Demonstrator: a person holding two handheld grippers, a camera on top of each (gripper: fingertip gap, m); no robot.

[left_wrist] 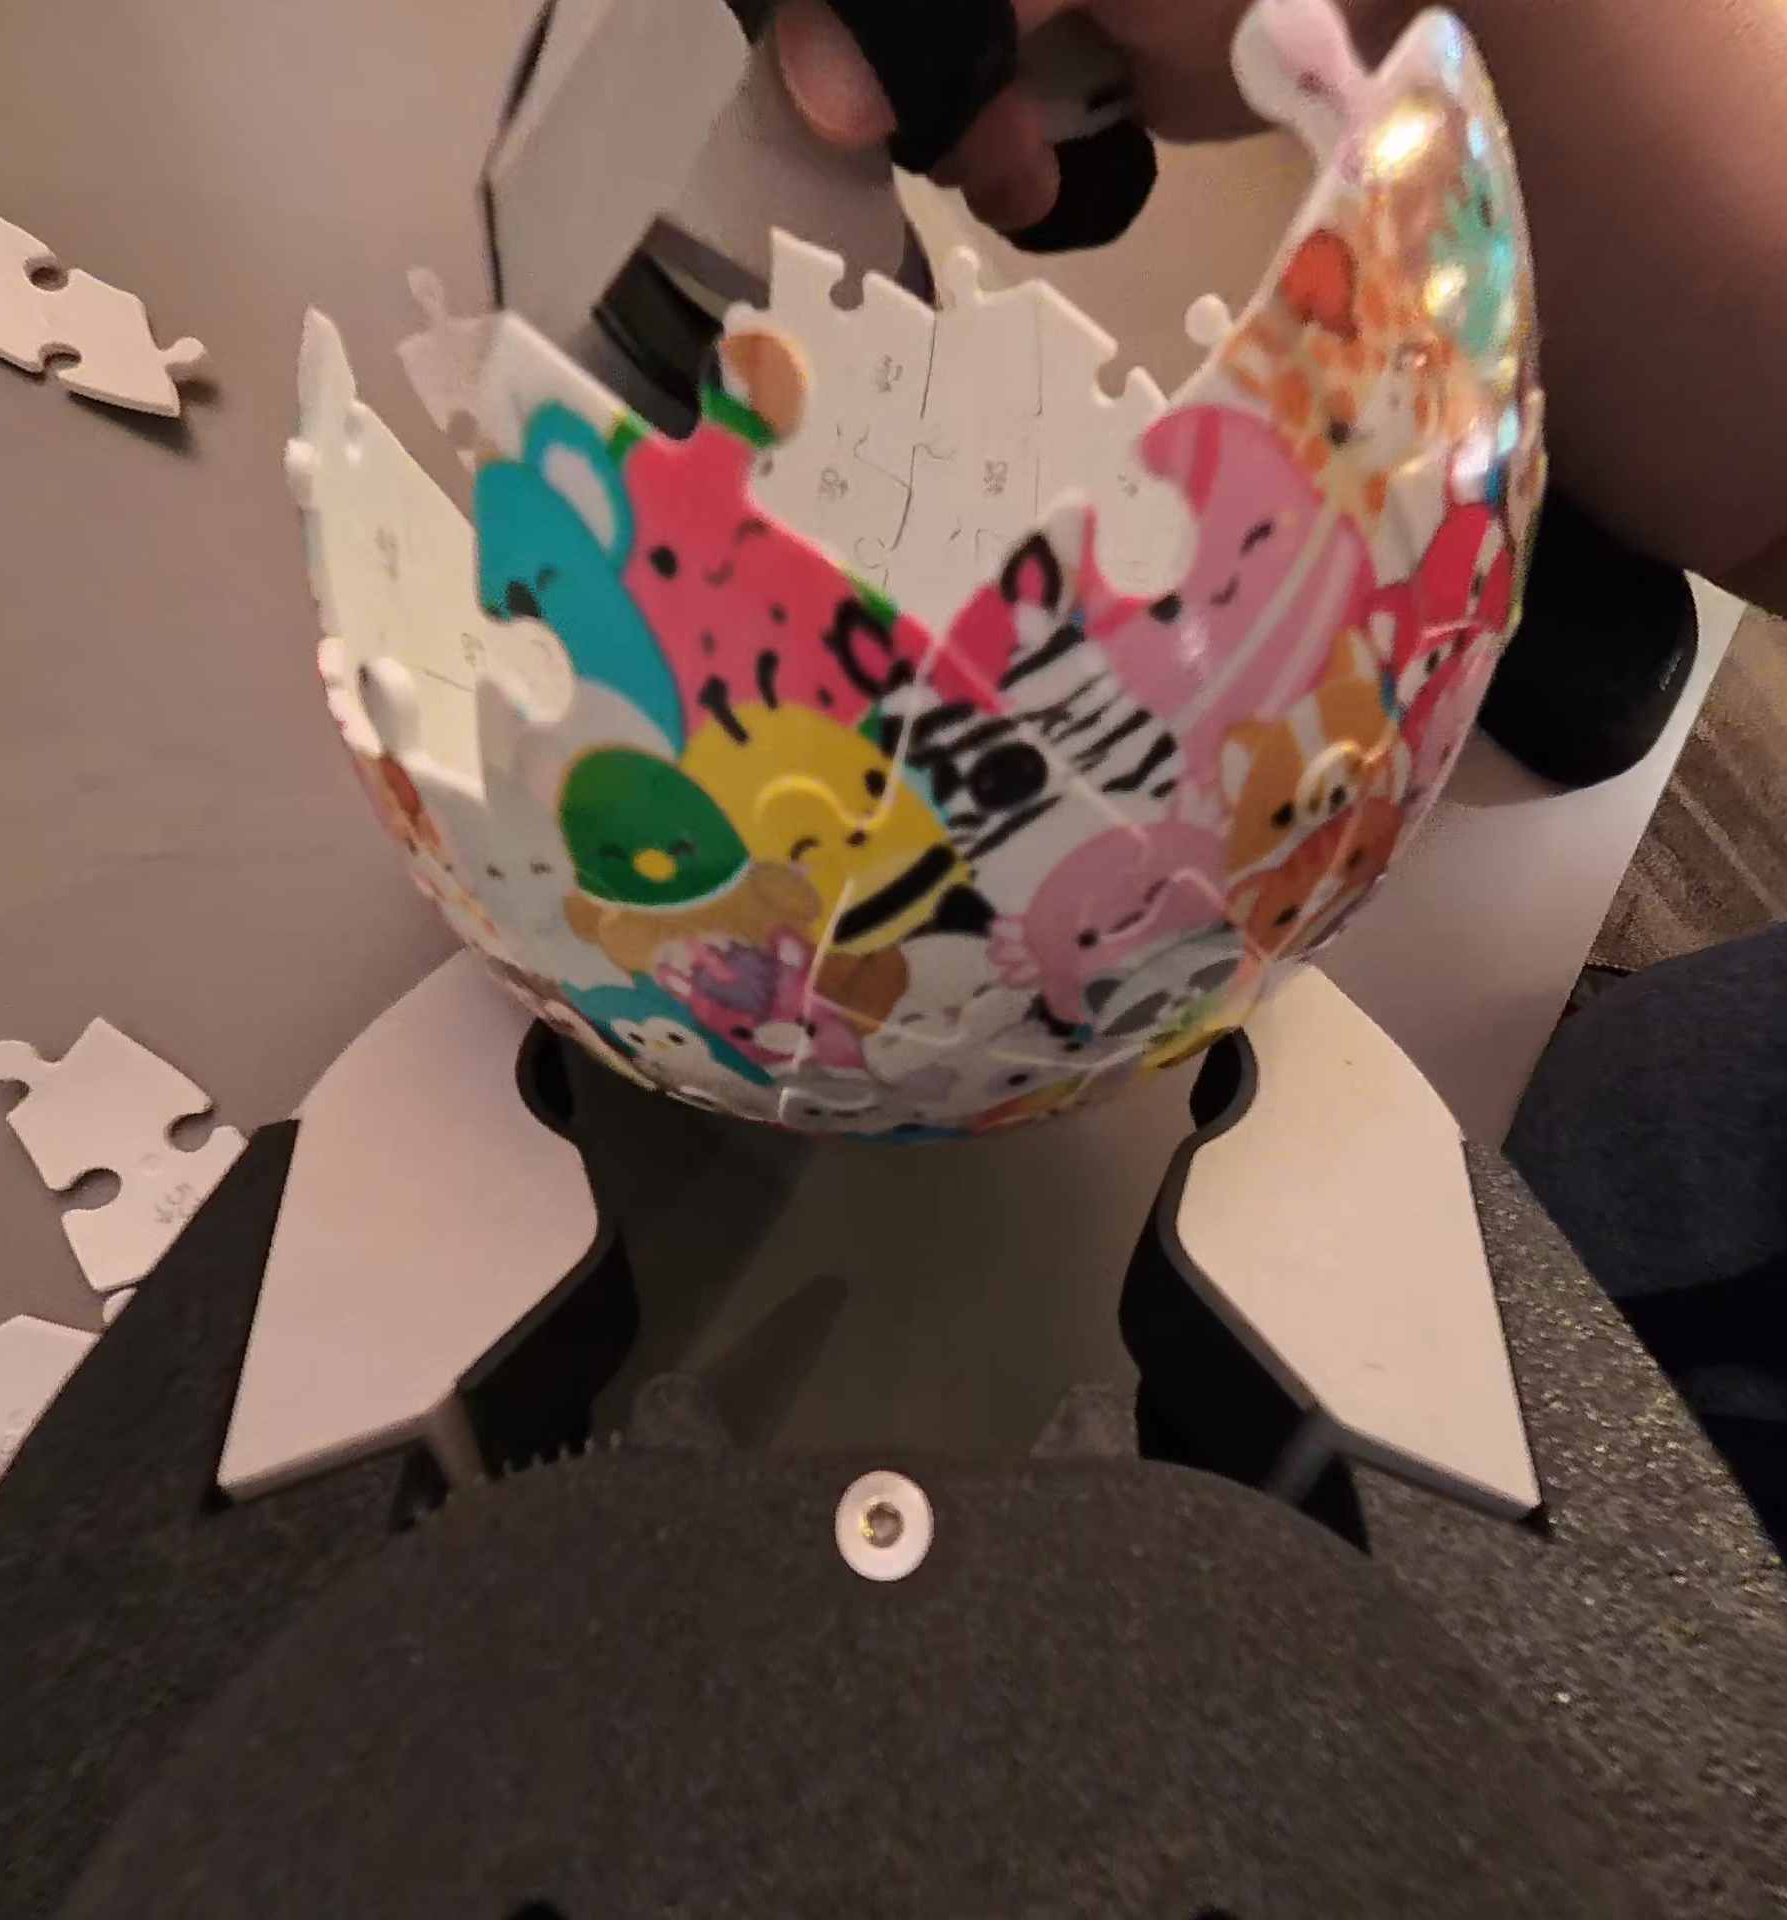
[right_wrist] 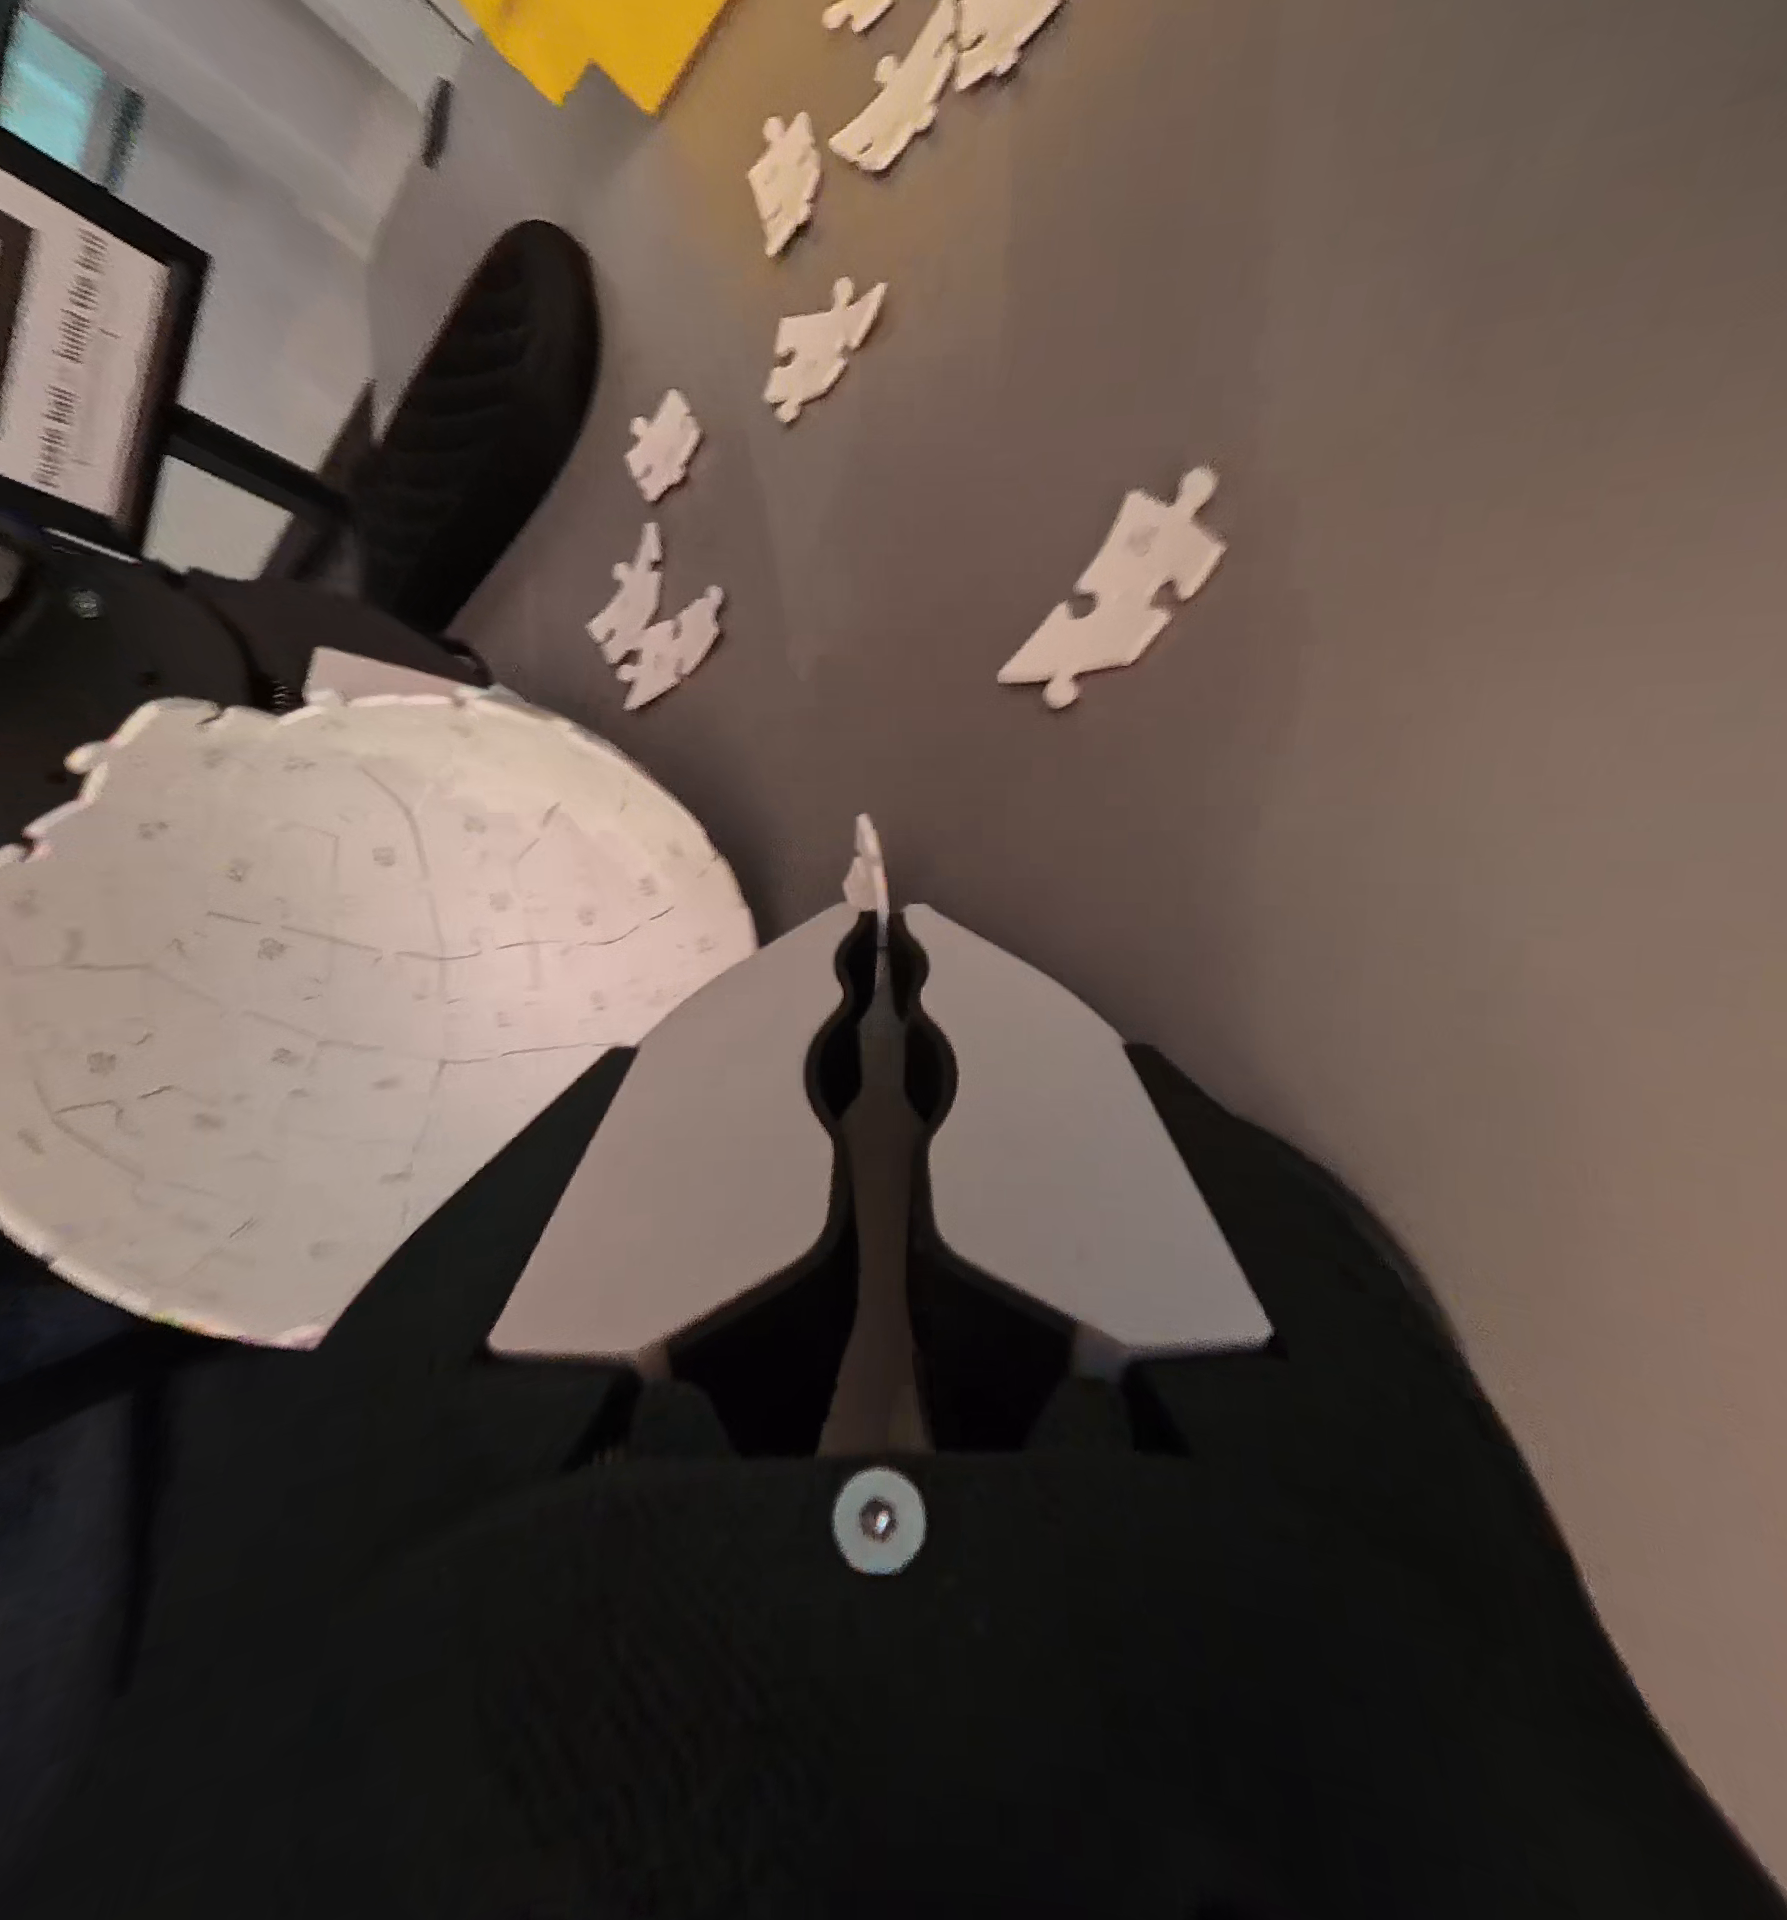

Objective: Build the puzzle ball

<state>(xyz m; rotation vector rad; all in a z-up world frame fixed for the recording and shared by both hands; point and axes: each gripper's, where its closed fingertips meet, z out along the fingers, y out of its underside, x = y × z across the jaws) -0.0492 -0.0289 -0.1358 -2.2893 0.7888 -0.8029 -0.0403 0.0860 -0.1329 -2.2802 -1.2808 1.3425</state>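
Clearly unfinished, the puzzle ball (left_wrist: 910,727) is an open bowl-shaped shell with a jagged rim of tabs and notches. Its outside is printed with crowded cartoon animals in teal, pink, yellow, green and orange, with a zebra pattern near the middle; its inside (right_wrist: 276,997) is plain white, crossed by fine seams between pieces with small grey marks on them. In the left wrist view the shell sits between the tips of the left gripper (left_wrist: 884,1049), whose white fingers are spread wide on either side of its lower curve; whether they actually touch it is hard to tell. A hand (left_wrist: 930,114) in a dark fingerless glove is at the shell's upper rim. The right gripper (right_wrist: 881,920) has its fingers pressed together on a single white puzzle piece (right_wrist: 868,868), held edge-on, just beside the shell's open side.

Loose white pieces (right_wrist: 1117,592) lie scattered face down on the grey table (right_wrist: 1440,727), some near the shell (left_wrist: 110,1143). A yellow sheet (right_wrist: 598,42) lies at the table's far end. Beyond it stand a dark chair (right_wrist: 484,416) and a framed black-and-white board (right_wrist: 47,343).
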